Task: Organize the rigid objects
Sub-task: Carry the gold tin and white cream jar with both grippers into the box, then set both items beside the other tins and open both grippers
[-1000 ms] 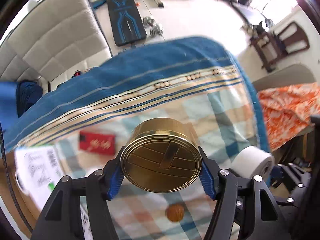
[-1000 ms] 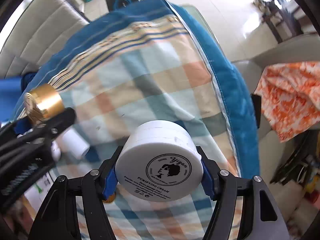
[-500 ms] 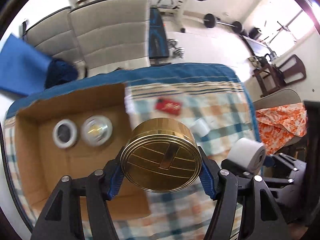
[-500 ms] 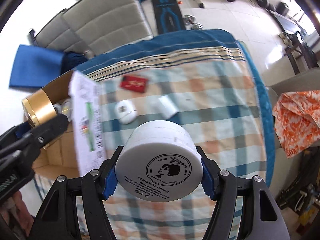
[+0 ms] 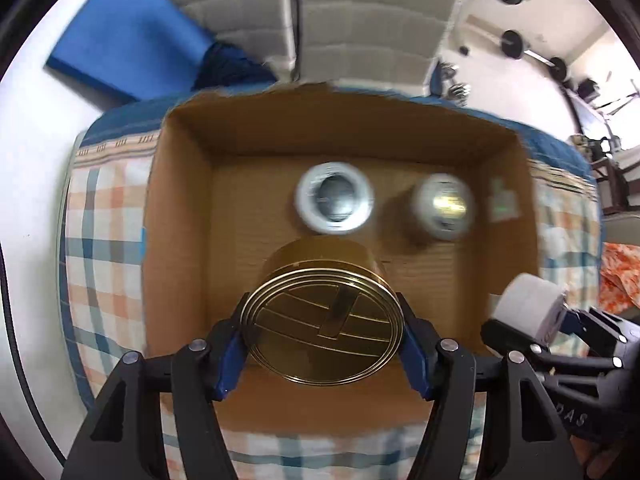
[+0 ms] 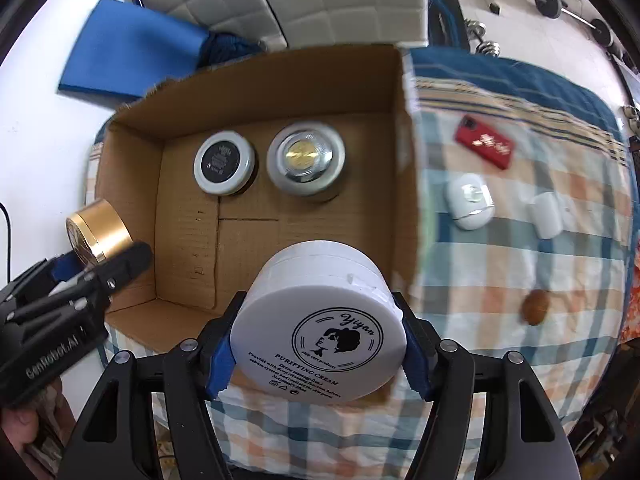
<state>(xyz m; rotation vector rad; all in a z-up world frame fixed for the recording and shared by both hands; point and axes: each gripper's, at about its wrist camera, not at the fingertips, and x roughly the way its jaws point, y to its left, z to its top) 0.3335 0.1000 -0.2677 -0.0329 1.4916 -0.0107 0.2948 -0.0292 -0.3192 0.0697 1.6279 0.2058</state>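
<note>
My left gripper (image 5: pixel 323 344) is shut on a gold round tin (image 5: pixel 324 326) and holds it above the open cardboard box (image 5: pixel 180 220). My right gripper (image 6: pixel 318 350) is shut on a white cream jar (image 6: pixel 320 328) and holds it above the box's near right corner (image 6: pixel 404 140). Two round jars stand inside the box at the back: one with a dark lid (image 6: pixel 224 168) and one with a gold centre (image 6: pixel 306 160). The left gripper with the gold tin also shows in the right wrist view (image 6: pixel 100 236) at the box's left side.
The box sits on a checked cloth (image 6: pixel 520 264). On the cloth to the right of the box lie a red phone-like case (image 6: pixel 484 142), a white round case (image 6: pixel 470 200), a small white jar (image 6: pixel 546 210) and a brown nut-like ball (image 6: pixel 534 306). Grey padded chairs (image 5: pixel 360 20) stand behind.
Both grippers swung left with their loads, from over the checked cloth to over the cardboard box. Both stay shut.
</note>
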